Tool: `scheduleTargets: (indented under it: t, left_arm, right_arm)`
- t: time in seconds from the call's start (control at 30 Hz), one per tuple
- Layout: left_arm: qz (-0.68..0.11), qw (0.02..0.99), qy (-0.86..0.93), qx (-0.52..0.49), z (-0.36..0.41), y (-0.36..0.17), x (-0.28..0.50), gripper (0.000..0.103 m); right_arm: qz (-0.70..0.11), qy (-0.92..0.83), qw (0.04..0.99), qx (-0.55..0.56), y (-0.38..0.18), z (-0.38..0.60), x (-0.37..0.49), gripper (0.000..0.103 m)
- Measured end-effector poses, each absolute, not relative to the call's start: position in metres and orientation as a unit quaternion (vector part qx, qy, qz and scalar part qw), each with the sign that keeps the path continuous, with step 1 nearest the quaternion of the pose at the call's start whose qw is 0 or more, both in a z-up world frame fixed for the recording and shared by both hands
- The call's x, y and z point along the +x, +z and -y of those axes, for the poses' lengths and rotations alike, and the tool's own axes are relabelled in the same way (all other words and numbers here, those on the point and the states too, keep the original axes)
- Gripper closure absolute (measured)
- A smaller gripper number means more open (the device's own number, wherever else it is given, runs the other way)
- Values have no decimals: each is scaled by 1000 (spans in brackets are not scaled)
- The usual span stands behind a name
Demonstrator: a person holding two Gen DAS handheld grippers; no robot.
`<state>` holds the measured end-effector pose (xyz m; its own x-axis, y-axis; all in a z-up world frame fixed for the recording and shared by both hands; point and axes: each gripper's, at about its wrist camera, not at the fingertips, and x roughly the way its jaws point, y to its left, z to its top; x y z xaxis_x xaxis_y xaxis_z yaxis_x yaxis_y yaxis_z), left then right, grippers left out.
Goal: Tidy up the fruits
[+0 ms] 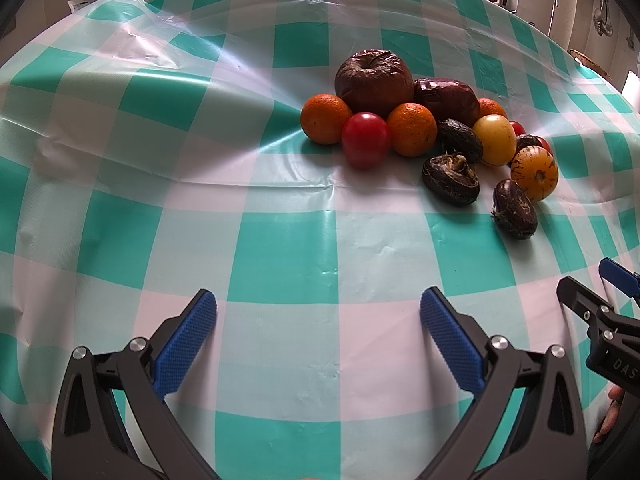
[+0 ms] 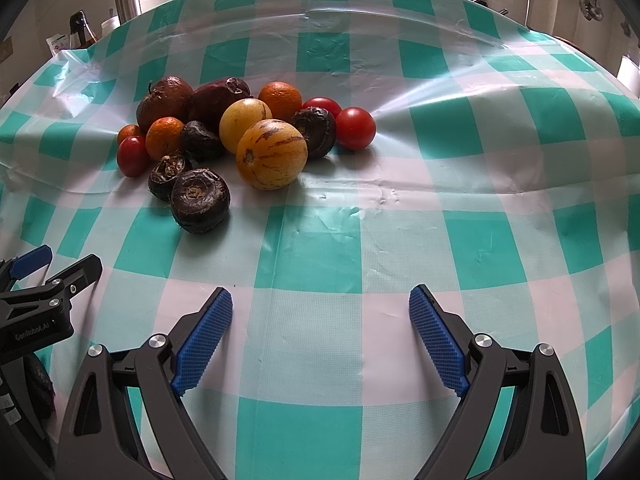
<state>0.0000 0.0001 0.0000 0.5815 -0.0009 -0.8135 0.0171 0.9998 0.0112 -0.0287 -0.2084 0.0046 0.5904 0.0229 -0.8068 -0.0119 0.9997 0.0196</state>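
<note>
While both sets of jaws sit wide apart, empty | smooth round red tomato (image 1: 366, 140) looks soft, slippery | grip sides gently

A: How do the grippers stand?
B: Left gripper (image 1: 318, 320) has its jaws spread wide, nothing between the blue pads (image 1: 186, 344). Right gripper (image 2: 320, 320) is the same.
A: And relative to each other?
B: Side by side, near, not touching; both level, low.
</note>
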Motion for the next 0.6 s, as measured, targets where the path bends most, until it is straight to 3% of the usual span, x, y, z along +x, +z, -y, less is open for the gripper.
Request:
scheduleTargets:
  t: [0.6]
  left_arm:
    - [-457,889,-9,10,-1,0,1,1]
  right_arm:
    - [-462,89,882,-32,7,161,11,17]
